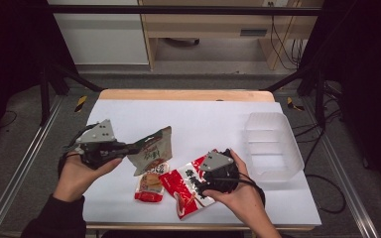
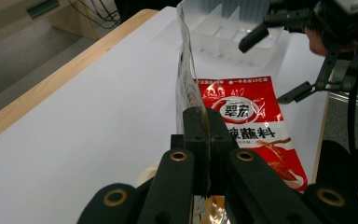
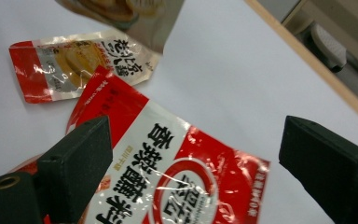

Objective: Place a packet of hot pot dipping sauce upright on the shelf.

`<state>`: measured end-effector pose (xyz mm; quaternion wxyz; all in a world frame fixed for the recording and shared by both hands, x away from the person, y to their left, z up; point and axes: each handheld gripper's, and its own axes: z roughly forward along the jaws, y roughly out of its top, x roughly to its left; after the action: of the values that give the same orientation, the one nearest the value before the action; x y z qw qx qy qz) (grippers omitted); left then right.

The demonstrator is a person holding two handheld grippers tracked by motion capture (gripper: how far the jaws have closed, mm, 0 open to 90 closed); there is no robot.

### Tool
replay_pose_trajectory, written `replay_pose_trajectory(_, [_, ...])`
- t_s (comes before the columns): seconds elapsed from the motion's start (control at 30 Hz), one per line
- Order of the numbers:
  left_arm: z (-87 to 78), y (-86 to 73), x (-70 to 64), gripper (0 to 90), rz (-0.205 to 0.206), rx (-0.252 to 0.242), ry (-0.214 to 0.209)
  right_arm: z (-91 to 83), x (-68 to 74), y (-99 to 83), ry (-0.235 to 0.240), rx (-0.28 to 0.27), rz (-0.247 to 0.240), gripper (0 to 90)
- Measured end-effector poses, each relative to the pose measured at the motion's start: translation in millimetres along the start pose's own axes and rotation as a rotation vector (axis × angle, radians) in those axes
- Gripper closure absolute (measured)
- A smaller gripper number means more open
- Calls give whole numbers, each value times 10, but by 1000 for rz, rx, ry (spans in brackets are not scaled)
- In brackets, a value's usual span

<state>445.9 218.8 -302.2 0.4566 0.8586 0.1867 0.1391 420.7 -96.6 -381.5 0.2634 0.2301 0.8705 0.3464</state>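
Note:
My left gripper (image 1: 128, 147) (image 2: 200, 119) is shut on the edge of a brown-green snack packet (image 1: 152, 148) (image 2: 185, 70) and holds it lifted above the white table. The packet's lower corner shows in the right gripper view (image 3: 130, 14). A red-and-white packet (image 1: 186, 191) (image 2: 254, 128) (image 3: 168, 177) lies flat near the front edge. My right gripper (image 1: 203, 181) (image 3: 200, 172) hovers just over it, jaws wide open and apart from it; the left gripper view shows it too (image 2: 298, 60). A small red-and-orange packet (image 1: 149, 186) (image 3: 74, 60) lies flat beside the red one.
A clear plastic bin (image 1: 273, 146) (image 2: 223, 32) with dividers stands at the table's right side. The white tabletop (image 1: 198, 119) has a wooden back edge (image 1: 186, 94). Dark frame posts flank the table on both sides.

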Motion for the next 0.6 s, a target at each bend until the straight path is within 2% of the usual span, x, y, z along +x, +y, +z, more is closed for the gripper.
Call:
replay_pose_trajectory(0.13, [153,97,-46,900,23,15,-30,-121,-93,136,-12,10,-56,135])
replay_pose_trajectory(0.23, [269,159,-75,900,34,20,-60,-159,-162,201,14,10,-64,159])
replay_pose_trajectory(0.33, [367,216,-105,900,44,28,-77,-184,-210,266,5,27,-95,177])
replay_pose_trajectory(0.43, [418,255,-142,900,56,34,-89,-223,-263,342,0,34,-129,199])
replay_pose_trajectory(0.6, [488,289,-167,900,66,47,-106,-282,-351,440,5,33,-156,235])
